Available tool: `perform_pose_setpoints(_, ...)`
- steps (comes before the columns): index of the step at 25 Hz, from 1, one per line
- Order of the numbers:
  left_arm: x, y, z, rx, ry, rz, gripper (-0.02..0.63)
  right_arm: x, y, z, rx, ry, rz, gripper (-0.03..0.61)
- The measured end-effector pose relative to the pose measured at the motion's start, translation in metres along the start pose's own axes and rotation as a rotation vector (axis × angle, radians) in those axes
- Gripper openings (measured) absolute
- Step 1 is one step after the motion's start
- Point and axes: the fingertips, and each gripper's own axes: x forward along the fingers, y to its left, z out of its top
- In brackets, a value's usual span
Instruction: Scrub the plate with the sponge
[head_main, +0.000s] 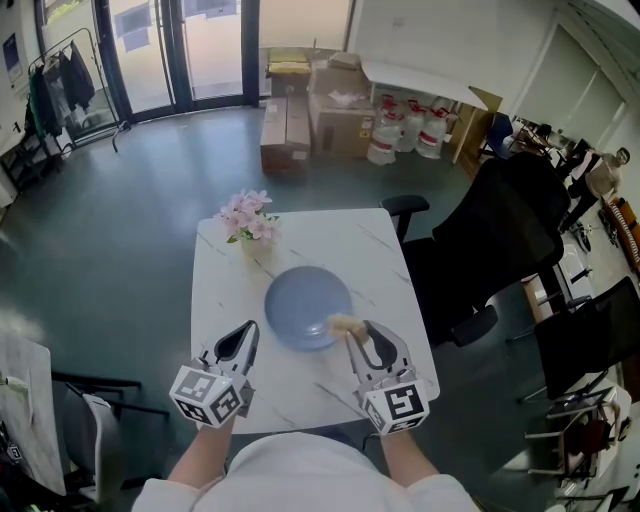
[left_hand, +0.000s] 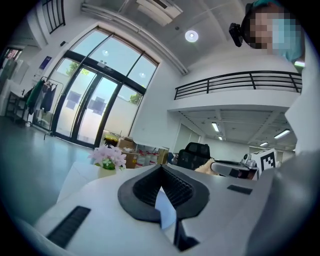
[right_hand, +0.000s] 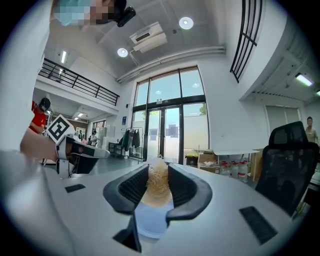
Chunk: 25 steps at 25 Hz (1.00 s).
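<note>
The round, slate-blue plate (head_main: 308, 307) lay flat on the white, grey-veined marble worktop (head_main: 300, 235), a little toward the near edge. It looked smooth and matte, with a shallow rim, and being round it pointed no particular way.

The sponge (head_main: 345, 324) was a tan, coarse, fibrous wad, more like loofah than foam. The right hand-held gripper (head_main: 368, 335) had it pinched between its ribbed black pads. The wad poked out past the jaw tips, its longer side reaching left over the plate's near right rim. From where I stood I couldn't tell whether it touched the plate. In the right gripper view the sponge (right_hand: 159, 187) bulged up above the jaws.

The left hand-held gripper (head_main: 246, 332) was pressed together on nothing, just off the plate's near left edge.

Each gripper carried a cube with black-and-white square markers. There was no lettering I could read. A small pot of pink flowers (head_main: 247, 216) stood at the far left corner. A black office chair (head_main: 500, 235) sat at the right. Cardboard boxes (head_main: 310, 115) stood beyond on the floor, their print too small to read.
</note>
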Motion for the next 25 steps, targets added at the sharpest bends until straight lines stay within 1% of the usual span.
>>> perform_pose_setpoints(10,-0.017,-0.010,0.007,0.021,-0.002,-0.022,0.032,-0.010,0.008,0.007,-0.012,0.007,-0.022,0.130)
perform_pose_setpoints(17,-0.020,-0.018,0.009,0.017,-0.022,-0.031,0.032,-0.013,0.006,0.012,-0.002,-0.001,-0.048,0.130)
perform_pose_setpoints(20,-0.023,-0.020,0.006,0.008,-0.025,-0.029,0.032,-0.014,0.009,0.011,0.002,-0.009,-0.041,0.130)
perform_pose_setpoints(25,-0.025,-0.020,0.002,0.018,-0.024,-0.021,0.032,-0.012,0.012,0.010,0.002,-0.017,-0.036,0.130)
